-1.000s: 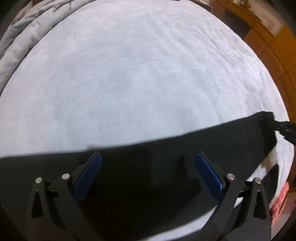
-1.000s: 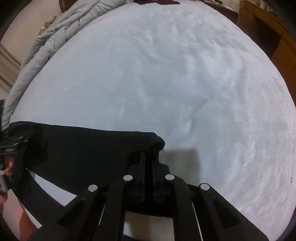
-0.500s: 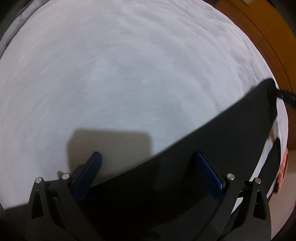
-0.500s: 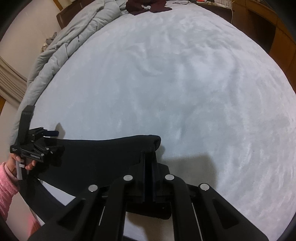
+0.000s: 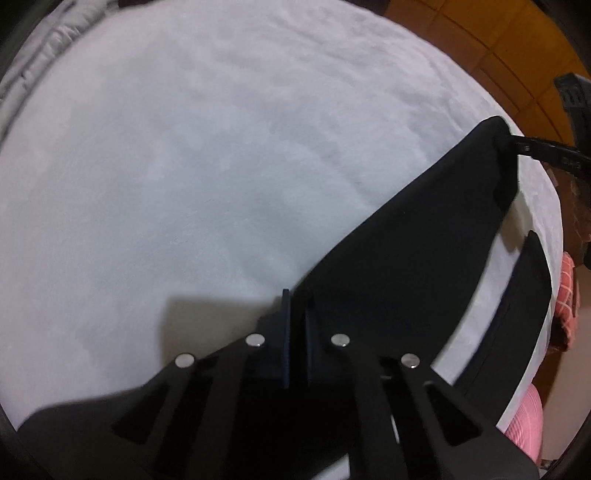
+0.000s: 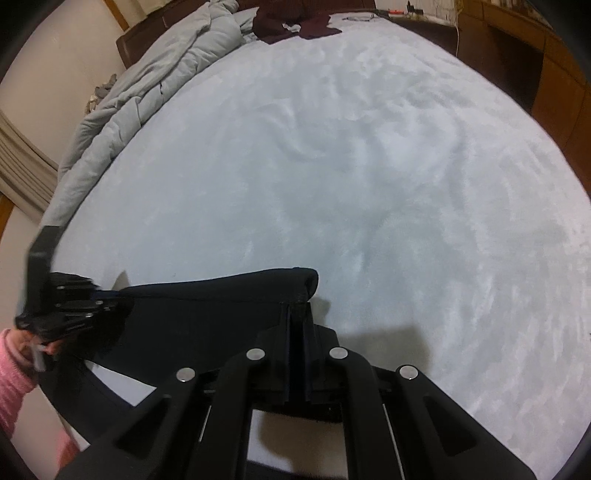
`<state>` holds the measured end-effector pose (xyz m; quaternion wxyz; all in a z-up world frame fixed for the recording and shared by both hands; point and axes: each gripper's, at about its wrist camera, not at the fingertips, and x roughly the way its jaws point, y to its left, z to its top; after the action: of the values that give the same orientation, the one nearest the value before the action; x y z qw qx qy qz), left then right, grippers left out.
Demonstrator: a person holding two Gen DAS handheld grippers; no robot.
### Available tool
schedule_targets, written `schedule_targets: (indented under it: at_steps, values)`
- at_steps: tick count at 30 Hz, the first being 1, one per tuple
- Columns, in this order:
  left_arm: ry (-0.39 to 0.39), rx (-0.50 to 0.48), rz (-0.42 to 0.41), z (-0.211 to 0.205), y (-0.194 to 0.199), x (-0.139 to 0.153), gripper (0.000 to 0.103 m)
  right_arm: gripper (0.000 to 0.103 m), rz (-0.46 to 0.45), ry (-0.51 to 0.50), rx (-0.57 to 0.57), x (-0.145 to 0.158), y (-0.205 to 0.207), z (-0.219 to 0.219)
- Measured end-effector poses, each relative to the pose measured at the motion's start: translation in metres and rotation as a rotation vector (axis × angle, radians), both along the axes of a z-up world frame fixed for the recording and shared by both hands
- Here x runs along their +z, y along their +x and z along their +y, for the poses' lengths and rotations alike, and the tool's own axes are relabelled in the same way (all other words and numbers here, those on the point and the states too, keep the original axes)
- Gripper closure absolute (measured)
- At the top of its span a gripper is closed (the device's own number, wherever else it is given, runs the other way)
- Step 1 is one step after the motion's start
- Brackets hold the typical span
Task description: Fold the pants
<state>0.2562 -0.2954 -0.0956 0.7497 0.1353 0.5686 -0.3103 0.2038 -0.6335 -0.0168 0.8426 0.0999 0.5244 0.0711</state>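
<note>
Black pants (image 5: 417, 266) are stretched between my two grippers just above a pale bed cover (image 5: 221, 166). My left gripper (image 5: 295, 306) is shut on one corner of the top edge of the pants. My right gripper (image 6: 295, 314) is shut on the other corner, where the cloth (image 6: 221, 306) bunches over its fingertips. The right gripper shows in the left wrist view (image 5: 517, 142) at the far right. The left gripper shows in the right wrist view (image 6: 107, 295) at the left. The rest of the pants hangs over the bed's near edge (image 5: 517, 314).
A grey duvet (image 6: 147, 85) is bunched along the bed's far left side. A dark red garment (image 6: 291, 22) lies at the head of the bed. Wooden cabinets (image 6: 554, 74) stand to the right. My pink sleeve (image 6: 14, 365) is at the lower left.
My left gripper was open over the pants' edge and has shut on it. Both grippers have risen a little with the pants stretched between them.
</note>
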Motion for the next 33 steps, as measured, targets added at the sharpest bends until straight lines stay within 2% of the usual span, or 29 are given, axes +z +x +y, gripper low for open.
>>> schedule_targets:
  at_steps: [4,9,14,16,20,21,24,25,26,28,29,31,33]
  values:
    - [-0.035,0.013,-0.062,0.015,-0.047,0.037,0.099,0.098,-0.053,-0.075,0.007,0.011,-0.021,0.011]
    - [-0.025,-0.015,-0.124,0.034,-0.119,0.058,0.099,0.093,-0.145,-0.164,0.037,0.022,-0.065,0.029]
    - [0.021,-0.040,-0.138,0.038,-0.183,0.043,0.099,0.089,-0.110,-0.238,0.017,0.005,-0.116,0.035]
    - [0.055,-0.051,-0.147,0.039,-0.206,0.030,0.099,0.085,-0.068,-0.211,-0.006,-0.004,-0.138,0.031]
    - [0.103,-0.066,-0.162,0.037,-0.220,0.005,0.099,0.085,-0.004,-0.148,-0.011,-0.009,-0.166,0.037]
    - [0.103,-0.057,-0.168,0.037,-0.219,0.005,0.099,0.084,0.003,-0.136,-0.007,-0.008,-0.166,0.041]
    - [0.102,-0.032,-0.179,0.040,-0.217,0.004,0.098,0.073,0.031,-0.109,0.007,0.001,-0.152,0.056]
    - [0.098,-0.025,-0.177,0.039,-0.218,0.004,0.098,0.064,0.021,-0.103,0.019,0.007,-0.143,0.063]
    - [0.092,-0.019,-0.174,0.040,-0.219,0.003,0.097,0.059,0.018,-0.098,0.030,0.011,-0.136,0.068]
    - [0.080,-0.006,-0.163,0.039,-0.220,0.002,0.096,0.049,0.007,-0.098,0.061,0.019,-0.110,0.082]
    - [0.069,0.008,-0.146,0.041,-0.217,0.003,0.096,0.049,0.014,-0.109,0.081,0.021,-0.091,0.090]
    - [0.047,0.038,-0.112,0.042,-0.212,0.002,0.095,0.042,0.065,-0.113,0.101,0.016,-0.062,0.100]
    - [0.024,0.069,-0.077,0.044,-0.211,0.001,0.095,0.042,0.144,-0.139,0.111,0.002,-0.036,0.108]
